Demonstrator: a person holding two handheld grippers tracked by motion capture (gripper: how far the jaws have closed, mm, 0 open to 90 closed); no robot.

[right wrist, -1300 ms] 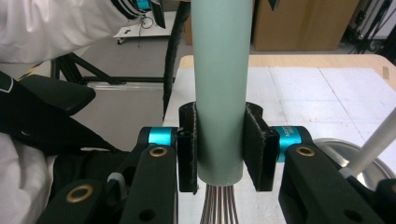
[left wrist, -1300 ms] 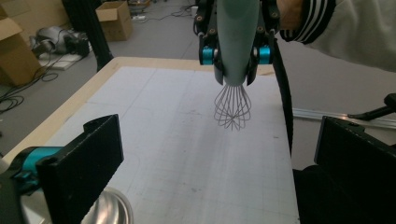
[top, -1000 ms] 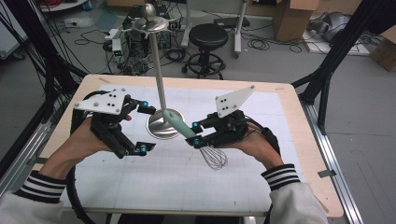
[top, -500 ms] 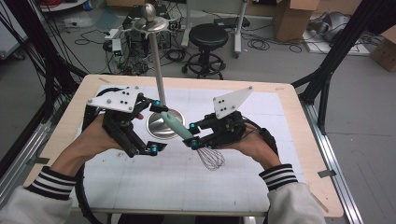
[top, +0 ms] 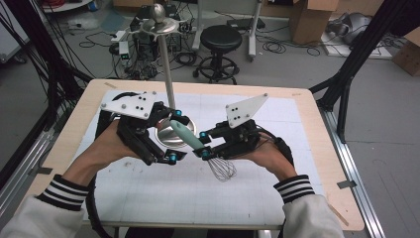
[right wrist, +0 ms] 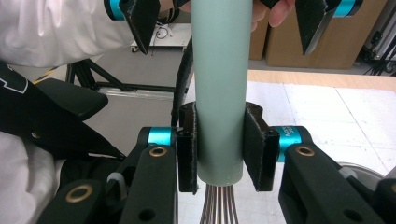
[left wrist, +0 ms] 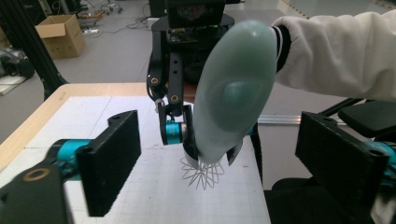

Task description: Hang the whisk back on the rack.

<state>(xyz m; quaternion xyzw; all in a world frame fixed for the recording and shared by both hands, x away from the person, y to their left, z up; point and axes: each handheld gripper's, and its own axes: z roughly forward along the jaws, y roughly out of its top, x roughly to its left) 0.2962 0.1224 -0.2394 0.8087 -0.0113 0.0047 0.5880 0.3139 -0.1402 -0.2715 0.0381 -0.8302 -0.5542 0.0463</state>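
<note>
The whisk (top: 198, 146) hung above the white mat (top: 148, 188), its pale green handle (left wrist: 233, 88) slanting up toward the left gripper and its wire loops (top: 221, 168) pointing down over the table (top: 317, 148). The right gripper (top: 204, 146) was clamped on the handle near the wire end, both pads flat against it in the right gripper view, just as it had been a second before, and that hand had not shifted. The left gripper (top: 176, 136) was the one that had changed: a second earlier it stood clear to the left of the handle, and it had since come in toward the middle so that the handle's rounded end lay between its jaws. Those jaws had just been closing, yet in the left gripper view gaps showed on both sides of the handle, so nothing was gripped. Just behind the handle stood the round steel base (top: 168, 135) of the pole stand (top: 166, 64), unmoved.
</note>
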